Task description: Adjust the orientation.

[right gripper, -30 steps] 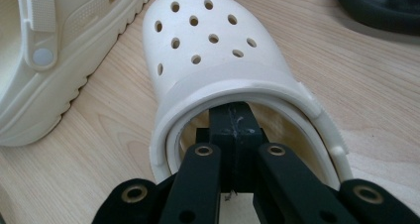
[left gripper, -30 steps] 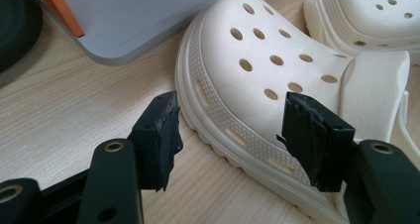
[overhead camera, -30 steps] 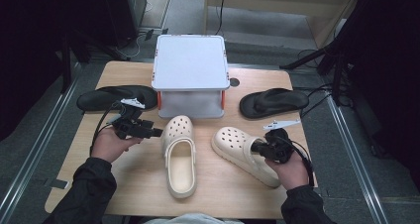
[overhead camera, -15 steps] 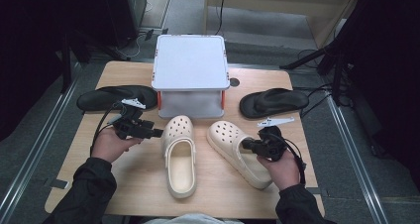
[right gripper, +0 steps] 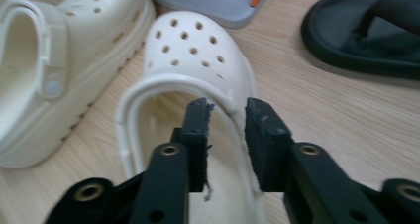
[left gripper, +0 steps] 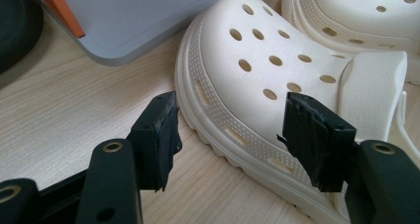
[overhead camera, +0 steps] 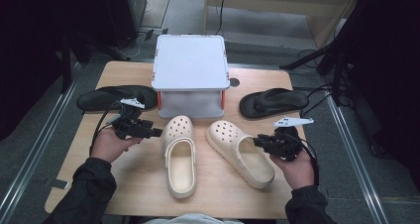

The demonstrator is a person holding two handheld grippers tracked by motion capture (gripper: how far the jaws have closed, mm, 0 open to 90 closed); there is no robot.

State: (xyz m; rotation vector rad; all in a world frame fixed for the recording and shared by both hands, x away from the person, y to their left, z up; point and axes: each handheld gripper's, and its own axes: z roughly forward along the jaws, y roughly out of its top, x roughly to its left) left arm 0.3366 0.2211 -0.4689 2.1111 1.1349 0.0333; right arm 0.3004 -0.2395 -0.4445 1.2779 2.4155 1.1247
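Clogs, cream, side by side at mid bench, toes toward a grey box: left clog point(overhead camera: 180, 154) straight, right clog point(overhead camera: 240, 152) angled with its heel out to the right.

Right gripper point(overhead camera: 262, 142) low at the right clog's outer side wall, pointing left across the bench, held from below by the right hand point(overhead camera: 297, 167) with the forearm entering from the bottom edge. Fingers point(right gripper: 197, 135) just opening, now standing either side of the clog's rim with a small gap; rim between them, seemingly no longer pinched, though contact on the inner pad hard to rule out in the soft focus.

Left gripper point(overhead camera: 154, 132) level, pointing right at the left clog's toe, held by the left hand point(overhead camera: 111, 144) resting on the bench. Fingers point(left gripper: 158, 135) spread wide, holding nothing, one short of the clog's sole edge, the other over its upper.

Bench point(overhead camera: 133, 184) of pale wood. Box point(overhead camera: 190, 73) with a flat lid and orange clasps at the far middle. Black sandal point(overhead camera: 116, 96) left of the box, black flip-flop point(overhead camera: 272, 101) right of it, both well apart from the clogs. Grey floor around, dark equipment at both sides, wooden panels at the far end.
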